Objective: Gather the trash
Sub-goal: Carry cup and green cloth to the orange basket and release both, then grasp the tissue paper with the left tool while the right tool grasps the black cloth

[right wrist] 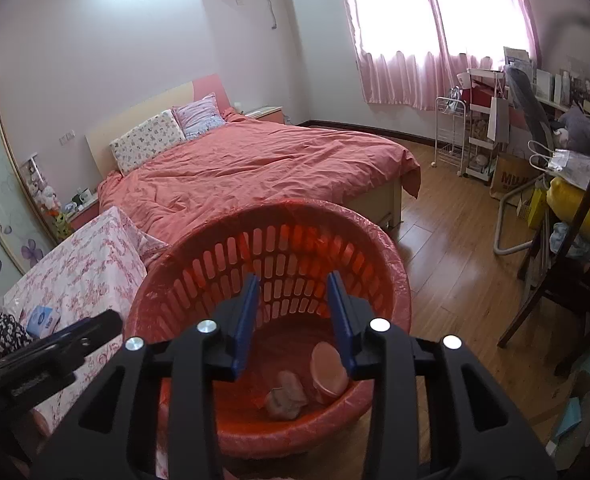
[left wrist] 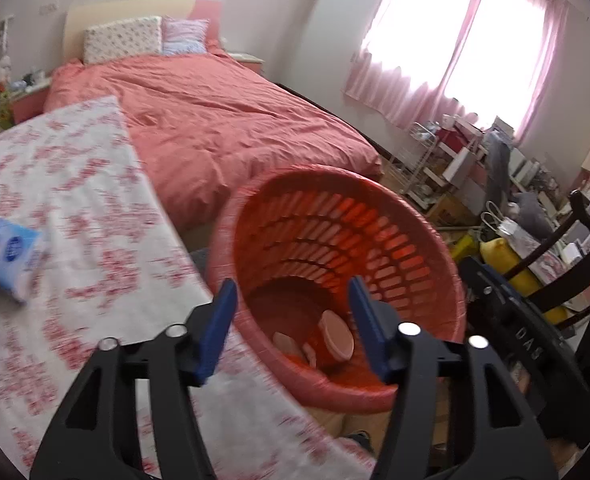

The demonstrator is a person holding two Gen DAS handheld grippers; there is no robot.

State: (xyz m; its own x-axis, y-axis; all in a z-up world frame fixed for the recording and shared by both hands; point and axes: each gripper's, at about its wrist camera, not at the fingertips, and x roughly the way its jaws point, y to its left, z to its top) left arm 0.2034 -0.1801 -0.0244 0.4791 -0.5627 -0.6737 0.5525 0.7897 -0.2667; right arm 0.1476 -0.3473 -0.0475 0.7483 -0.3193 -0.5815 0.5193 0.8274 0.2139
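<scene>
Both grippers were held over the red basket [right wrist: 269, 280], which was lined with a thin red bag [left wrist: 231, 216]. The left gripper [left wrist: 291, 300] was seen with jaws spread fairly wide, nothing between them. The right gripper [right wrist: 293, 296] was opened to a narrower gap, also empty. Trash was already lying at the basket bottom: a round pinkish lid or cup [right wrist: 329, 368] and a crumpled wad [right wrist: 285, 394]; what exactly the wad was could not be told.

Risks, as judged:
- The basket looked tilted toward the cameras and set just beside the table edge. It could be tipped if the rim were knocked by a finger on withdrawal, and the contents spilled.
- The liner could be snagged by a fingertip and dragged out with the gripper.
- The left wrist view was motion-blurred, so distance to the rim was hard to read.

Surface: a table under a white cloth with red print [left wrist: 67, 184]. A blue tissue pack [left wrist: 9, 258] and a dark patterned item [right wrist: 9, 332] were left on it; whether either counted as trash was unclear.

Room: a bedroom, with a bed under a coral cover [right wrist: 255, 168], pink curtains [right wrist: 399, 76], a wood floor [right wrist: 455, 248], cluttered shelves and a dark chair [right wrist: 575, 264] at right.
</scene>
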